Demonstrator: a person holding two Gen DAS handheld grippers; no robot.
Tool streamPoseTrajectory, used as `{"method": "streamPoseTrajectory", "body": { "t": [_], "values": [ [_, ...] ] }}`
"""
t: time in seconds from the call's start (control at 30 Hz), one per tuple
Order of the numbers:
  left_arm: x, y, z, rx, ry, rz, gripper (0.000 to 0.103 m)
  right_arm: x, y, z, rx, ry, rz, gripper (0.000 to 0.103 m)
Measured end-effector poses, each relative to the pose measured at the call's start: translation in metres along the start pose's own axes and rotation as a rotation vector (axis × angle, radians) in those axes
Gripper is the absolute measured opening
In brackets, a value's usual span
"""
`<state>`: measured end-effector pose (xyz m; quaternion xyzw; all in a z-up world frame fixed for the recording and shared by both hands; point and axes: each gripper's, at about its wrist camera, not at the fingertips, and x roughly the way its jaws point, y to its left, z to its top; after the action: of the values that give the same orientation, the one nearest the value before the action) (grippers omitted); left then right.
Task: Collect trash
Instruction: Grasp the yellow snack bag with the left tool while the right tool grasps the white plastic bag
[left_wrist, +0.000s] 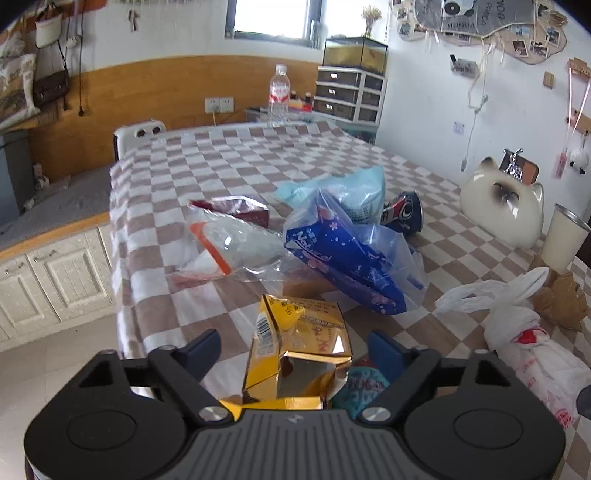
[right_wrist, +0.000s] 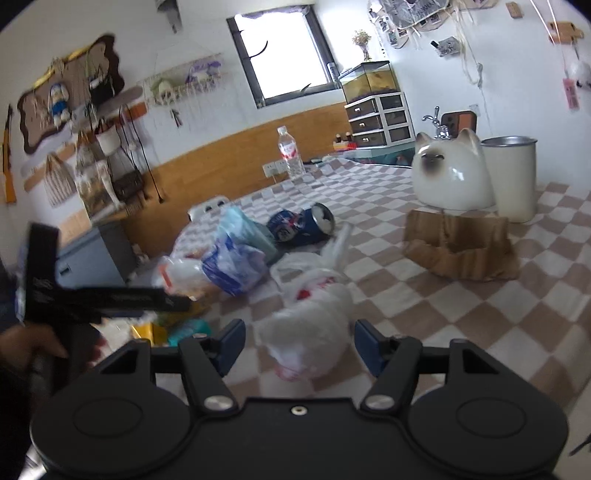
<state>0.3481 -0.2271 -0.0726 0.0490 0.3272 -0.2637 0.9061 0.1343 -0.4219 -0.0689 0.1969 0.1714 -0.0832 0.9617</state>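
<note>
Left wrist view: the left gripper (left_wrist: 293, 350) has its jaws apart, and the crumpled gold carton (left_wrist: 295, 347) stands between them, a bit nearer the pad at 3 o'clock; I cannot tell if a pad touches it yet. Its long axis runs roughly from 6 to 12 o'clock, so the jaws would close across its short side. A teal wrapper (left_wrist: 360, 387) lies just beside it at 4 o'clock. Farther on the checkered tabletop (left_wrist: 240, 155), at 12 o'clock, lie the blue packet (left_wrist: 343, 266) inside a clear bag and a crushed can (left_wrist: 404, 212).

Right wrist view: the right gripper (right_wrist: 295, 350) also has its jaws apart, with the white plastic bag (right_wrist: 310, 317) between them, not yet pinched as far as I see. The bag stretches toward 12 o'clock; it looks partly filled, contents hidden. The cream cup (right_wrist: 511, 177) at 2 o'clock shows nothing inside.
</note>
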Motion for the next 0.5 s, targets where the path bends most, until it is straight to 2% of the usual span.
{"method": "streamPoseTrajectory", "body": {
  "t": [0.1,0.2,0.33,0.37,0.4,0.5],
  "values": [
    [0.010,0.003,0.003,-0.029,0.036,-0.013,0.076,0.009,0.003,0.004,0.047,-0.002,0.013,0.069],
    [0.016,0.011,0.003,-0.086,0.056,-0.021,0.064,0.019,0.007,0.007,0.045,0.000,-0.033,0.069],
    [0.013,0.017,0.002,-0.121,0.048,-0.038,0.063,0.034,0.005,0.010,0.042,0.050,-0.069,0.068],
    [0.012,0.018,0.001,-0.120,0.046,-0.038,0.062,0.037,0.002,0.010,0.045,0.064,-0.070,0.064],
    [0.009,0.019,0.000,-0.121,0.041,-0.037,0.062,0.040,0.001,0.010,0.047,0.075,-0.067,0.055],
    [0.000,0.020,-0.004,-0.121,0.020,-0.029,0.062,0.043,-0.003,0.006,0.032,0.091,-0.051,0.035]
  ]
}}
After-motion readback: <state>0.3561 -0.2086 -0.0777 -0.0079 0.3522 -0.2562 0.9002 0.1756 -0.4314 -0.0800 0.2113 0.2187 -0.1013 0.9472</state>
